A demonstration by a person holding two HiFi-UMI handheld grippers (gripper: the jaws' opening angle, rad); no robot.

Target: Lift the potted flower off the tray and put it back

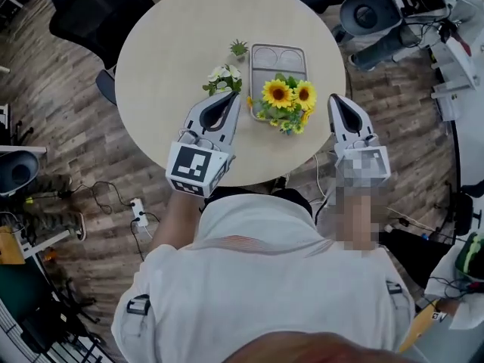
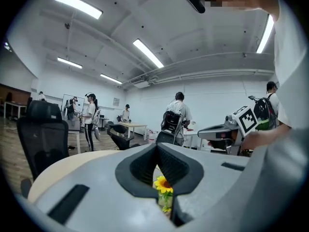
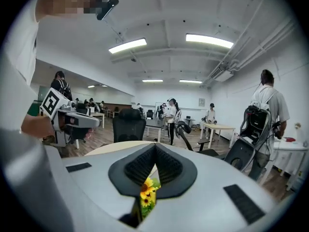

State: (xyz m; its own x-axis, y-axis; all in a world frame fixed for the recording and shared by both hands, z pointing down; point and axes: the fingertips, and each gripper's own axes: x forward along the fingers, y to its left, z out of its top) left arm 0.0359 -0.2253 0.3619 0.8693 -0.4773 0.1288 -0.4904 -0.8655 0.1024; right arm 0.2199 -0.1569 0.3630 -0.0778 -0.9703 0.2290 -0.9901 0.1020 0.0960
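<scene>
- The potted sunflower [image 1: 286, 100] stood at the near end of the grey tray [image 1: 278, 68] on the round table [image 1: 166, 51]. The blooms hid the pot, so its exact seat could not be read.
- The left gripper [image 1: 231, 97] lay just left of the blooms and the right gripper [image 1: 336, 100] just right of them. Neither touched the plant.
- Both pairs of jaws were pressed together with nothing in them. Each gripper view showed only a sliver of yellow bloom through the slit, well beyond the tips.
- 2 other plants were off the tray: a white-flowered pot [image 1: 224, 76] just beside the left gripper's tip, and a small green plant [image 1: 239, 48] further back.
- Judged step: the approach. The lift had not begun.
- To do it well:
  - Open 1 gripper wide before going in.
  - Come in low, under the foliage, and take the pot wall, never the stems or petals.
  - Close firmly enough that the top-heavy blooms cannot tip it.
  - Lift straight up, only enough to clear the tray lip, and keep the pot upright.
  - Set it down flat on the same spot and release only once it stands.
- The left side had to stay clear of the white-flowered pot.
</scene>
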